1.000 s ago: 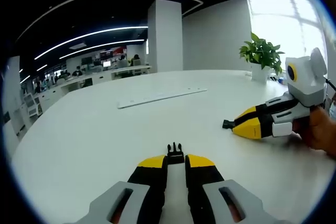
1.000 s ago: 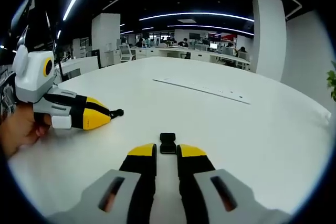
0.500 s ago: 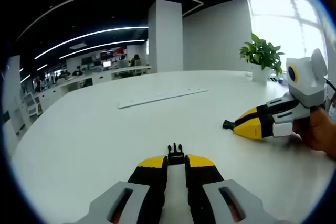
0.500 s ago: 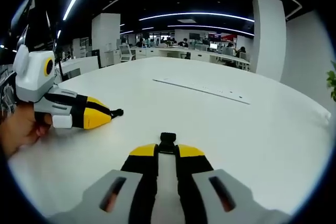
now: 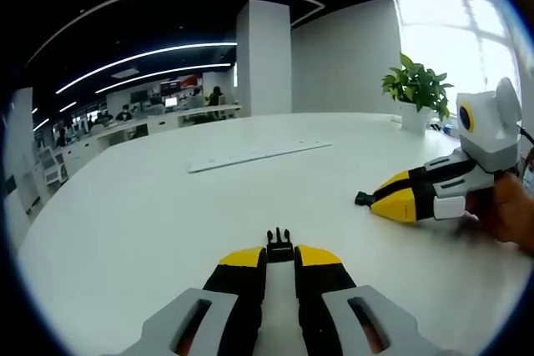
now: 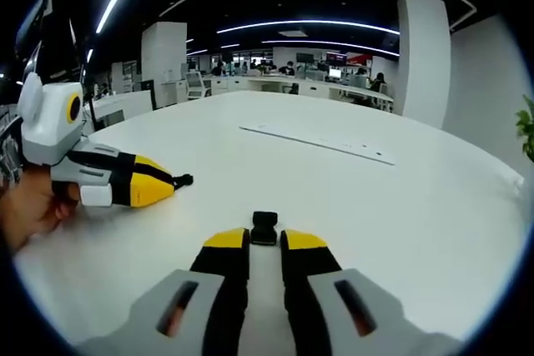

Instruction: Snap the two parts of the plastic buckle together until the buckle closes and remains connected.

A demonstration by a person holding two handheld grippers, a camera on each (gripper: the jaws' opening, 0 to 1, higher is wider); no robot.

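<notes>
Each half of the buckle sits at the tips of its own gripper, low in the centre of that gripper's view, so the two can be brought nose to nose. In the left gripper view the left gripper [image 5: 279, 258] has its jaws drawn nearly together with a narrow slot between them, and the pronged buckle half [image 5: 279, 244] stands at their tips with its prongs pointing away; it looks pinched there by its base, though the contact itself is hidden. In the right gripper view the right gripper [image 6: 264, 242] shows the same near-closed stance, and the socket buckle half [image 6: 264, 228] sits at its tips, apparently gripped by its rear end so the open mouth faces outward.

Both parts hover just over the white desk [image 5: 125, 206], well apart from each other. The other gripper appears at the right of the left gripper view and at the left of the right gripper view, angled inward, which suits a head-on meeting. My reading: the halves are held but not yet aligned or joined; prongs must line up with the socket mouth.
</notes>
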